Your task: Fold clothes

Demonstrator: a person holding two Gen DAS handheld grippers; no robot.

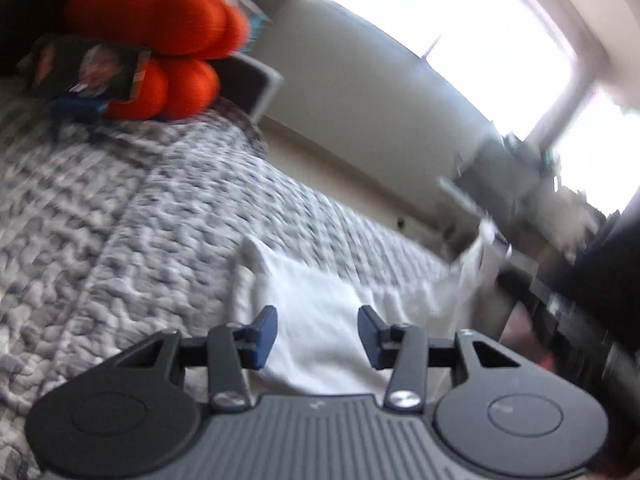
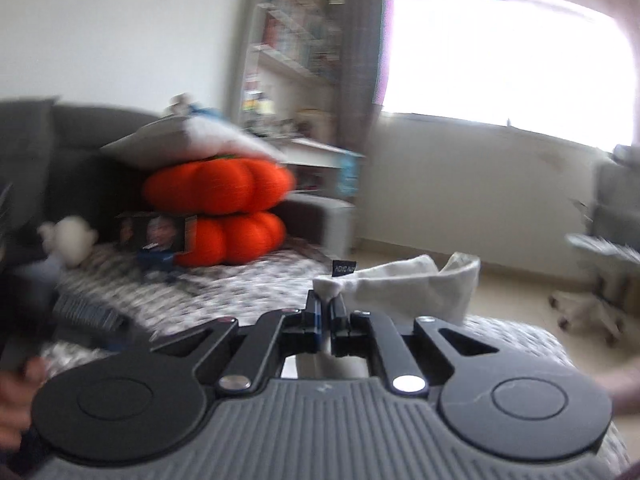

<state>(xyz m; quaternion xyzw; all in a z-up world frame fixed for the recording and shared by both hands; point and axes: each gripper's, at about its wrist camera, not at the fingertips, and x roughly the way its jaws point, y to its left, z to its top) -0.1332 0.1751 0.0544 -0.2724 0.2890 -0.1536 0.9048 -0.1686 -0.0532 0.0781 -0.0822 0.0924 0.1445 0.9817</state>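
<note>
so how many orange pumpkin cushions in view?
2, stacked at the head of the bed: lower cushion on the patterned blanket, upper cushion on it under a grey-white pillow. More may be hidden.

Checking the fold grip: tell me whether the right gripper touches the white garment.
Touching. The right wrist view shows the right gripper shut on the white garment.

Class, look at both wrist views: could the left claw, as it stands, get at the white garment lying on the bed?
Probably yes. The left claw is open and empty, with the white garment lying right ahead of its fingers on the quilt. Nothing sits between them. The right claw already pinches another part of the cloth.
</note>
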